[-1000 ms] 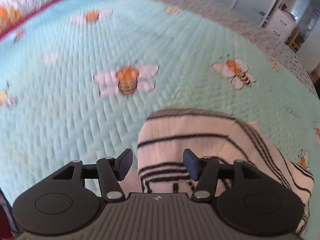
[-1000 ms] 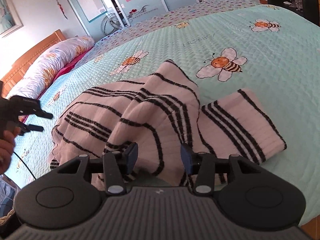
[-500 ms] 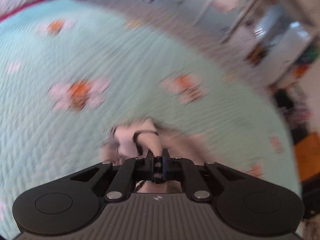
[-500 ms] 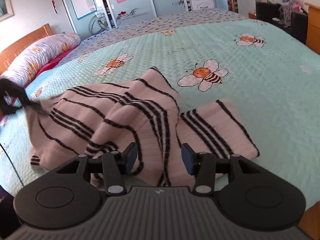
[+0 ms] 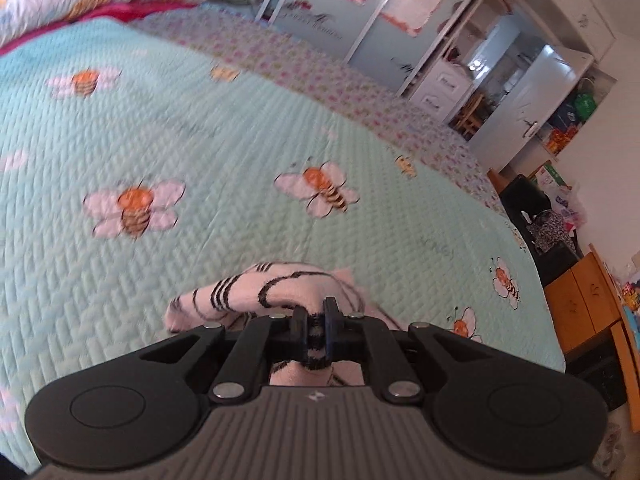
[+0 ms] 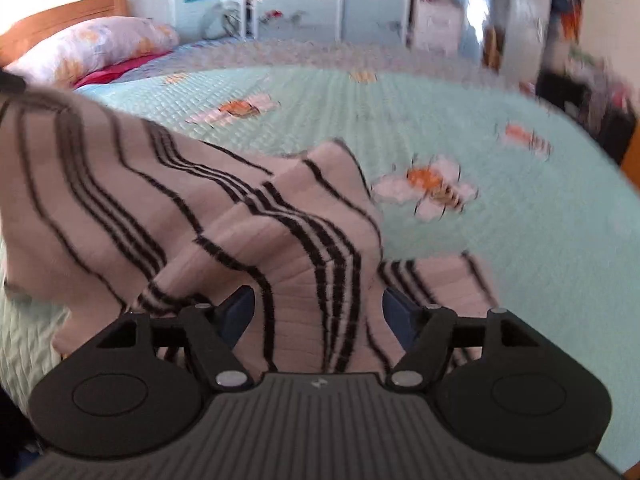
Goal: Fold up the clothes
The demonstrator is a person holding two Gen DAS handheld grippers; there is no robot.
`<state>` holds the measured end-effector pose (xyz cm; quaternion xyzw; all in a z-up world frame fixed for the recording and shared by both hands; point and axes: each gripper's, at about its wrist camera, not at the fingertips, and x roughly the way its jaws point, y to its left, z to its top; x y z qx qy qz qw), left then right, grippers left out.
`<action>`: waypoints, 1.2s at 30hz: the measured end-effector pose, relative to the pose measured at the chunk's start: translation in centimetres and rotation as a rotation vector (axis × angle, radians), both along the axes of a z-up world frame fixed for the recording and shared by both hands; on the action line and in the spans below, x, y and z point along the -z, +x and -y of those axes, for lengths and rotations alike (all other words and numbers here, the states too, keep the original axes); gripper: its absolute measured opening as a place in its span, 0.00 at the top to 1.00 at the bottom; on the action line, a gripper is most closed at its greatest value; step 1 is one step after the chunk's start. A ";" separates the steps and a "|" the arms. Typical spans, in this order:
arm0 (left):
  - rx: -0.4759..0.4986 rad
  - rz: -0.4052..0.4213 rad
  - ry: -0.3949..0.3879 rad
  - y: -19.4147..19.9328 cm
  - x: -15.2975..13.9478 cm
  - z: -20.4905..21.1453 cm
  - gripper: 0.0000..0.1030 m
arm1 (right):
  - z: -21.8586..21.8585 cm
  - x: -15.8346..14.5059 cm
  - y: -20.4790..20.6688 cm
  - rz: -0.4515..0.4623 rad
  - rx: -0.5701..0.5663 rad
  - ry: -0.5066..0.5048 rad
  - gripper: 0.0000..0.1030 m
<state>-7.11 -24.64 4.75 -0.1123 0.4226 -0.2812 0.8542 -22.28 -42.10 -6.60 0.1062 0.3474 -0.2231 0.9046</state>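
Observation:
A pale pink sweater with black stripes (image 6: 200, 216) lies rumpled on the bed. In the left wrist view my left gripper (image 5: 315, 330) is shut on a bunched edge of the sweater (image 5: 248, 292), which it holds lifted off the quilt. In the right wrist view the sweater's left end rises toward the upper left, where a dark bit of the other gripper shows at the frame edge. My right gripper (image 6: 318, 316) has its jaws opening wide; a fold of the sweater runs between them, and the pads do not press on it.
The bed is covered by a mint quilt (image 5: 200, 140) with bee prints. A floral pillow (image 6: 92, 48) and a wooden headboard (image 6: 60, 16) lie at the far end. Wardrobes, white drawers (image 5: 440, 88) and orange cabinets (image 5: 588, 300) stand beyond the bed.
My left gripper went from open over the sweater to shut on its edge and lifted it. The right gripper's jaws spread wider, and the sweater's left end rose.

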 end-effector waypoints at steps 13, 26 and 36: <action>-0.052 0.101 -0.044 0.2 -4.9 -3.5 0.94 | -4.1 -11.4 -0.1 0.212 -0.036 -0.199 0.97; -0.113 0.366 -0.125 3.2 -23.4 -7.2 0.94 | -3.1 -34.7 3.3 0.580 -0.080 -0.538 0.98; -0.072 0.401 -0.135 -0.1 -22.1 -8.5 0.94 | -1.3 -34.7 -0.9 0.627 -0.043 -0.404 0.97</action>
